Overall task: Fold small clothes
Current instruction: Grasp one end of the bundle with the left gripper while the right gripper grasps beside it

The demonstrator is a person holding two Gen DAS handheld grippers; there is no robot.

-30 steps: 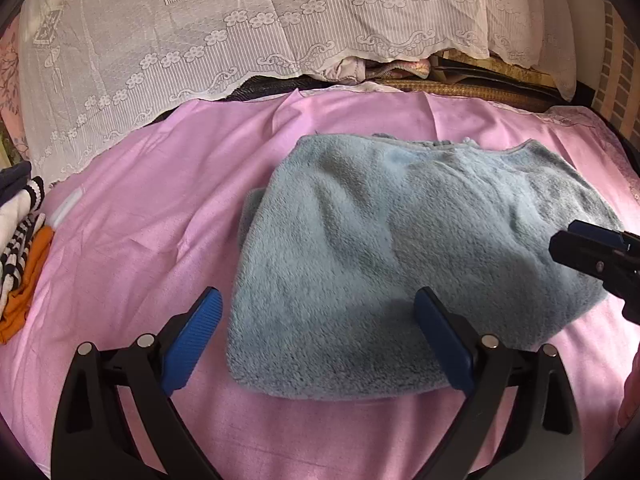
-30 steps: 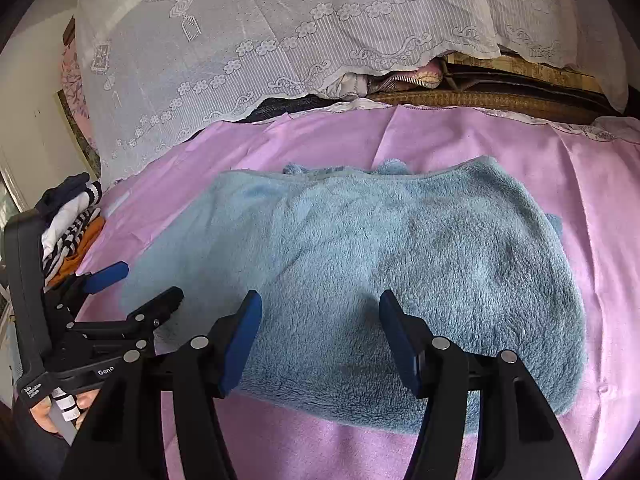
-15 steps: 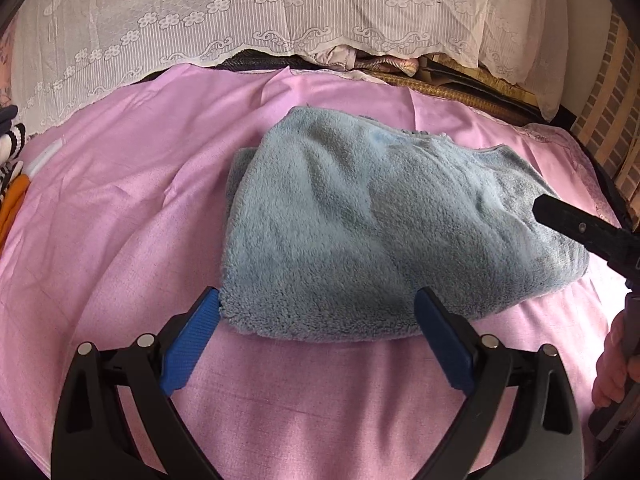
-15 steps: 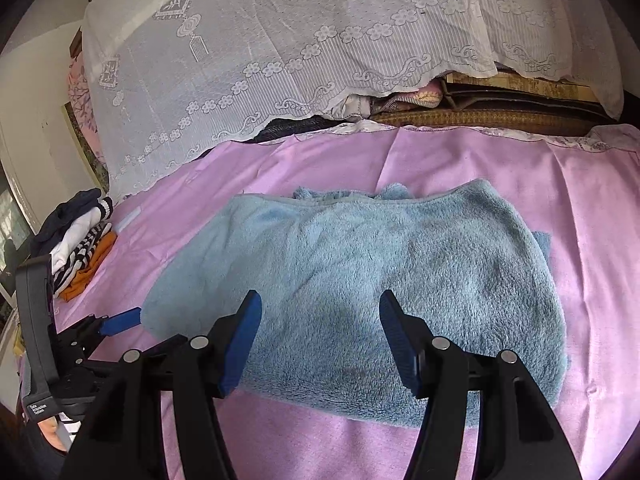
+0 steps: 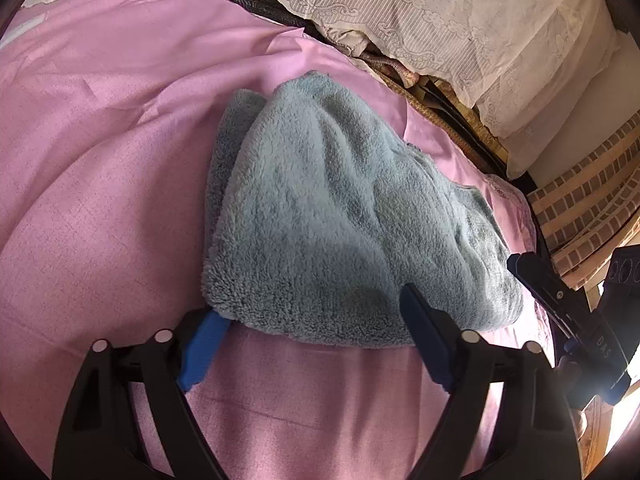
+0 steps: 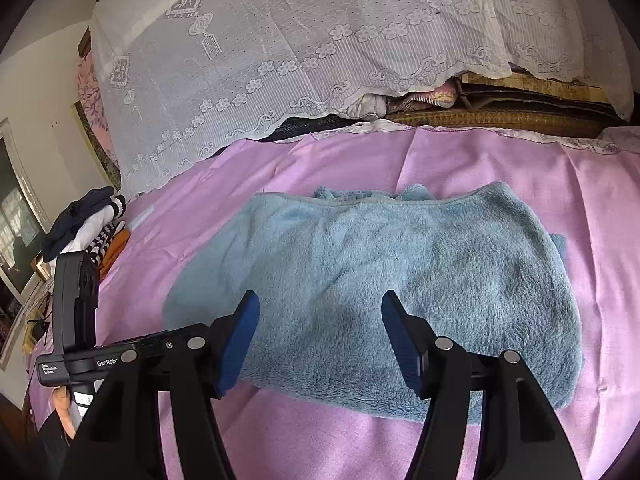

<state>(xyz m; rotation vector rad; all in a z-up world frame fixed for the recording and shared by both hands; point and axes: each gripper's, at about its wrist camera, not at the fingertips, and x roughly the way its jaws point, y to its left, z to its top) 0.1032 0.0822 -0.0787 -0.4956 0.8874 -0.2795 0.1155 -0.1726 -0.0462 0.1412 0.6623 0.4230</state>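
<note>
A fluffy grey-blue fleece garment (image 5: 332,224) lies folded on the pink sheet (image 5: 100,168); it also shows in the right wrist view (image 6: 400,280). My left gripper (image 5: 316,336) is open, its jaws straddling the garment's near left corner, with the left pad tucked just under the fleece edge. My right gripper (image 6: 320,340) is open and empty, hovering over the garment's near edge. The right gripper shows at the right edge of the left wrist view (image 5: 560,300), and the left gripper's body at the left of the right wrist view (image 6: 80,320).
A white lace cover (image 6: 320,48) drapes over bedding at the back. A pile of folded clothes (image 6: 92,232), striped, navy and orange, sits at the far left of the sheet. A brick-patterned wall (image 5: 580,208) stands to the right.
My left gripper has swung in to the garment's left corner and come close, its pad now at the fleece edge. The right gripper has moved slightly nearer the garment. Both stay open.
</note>
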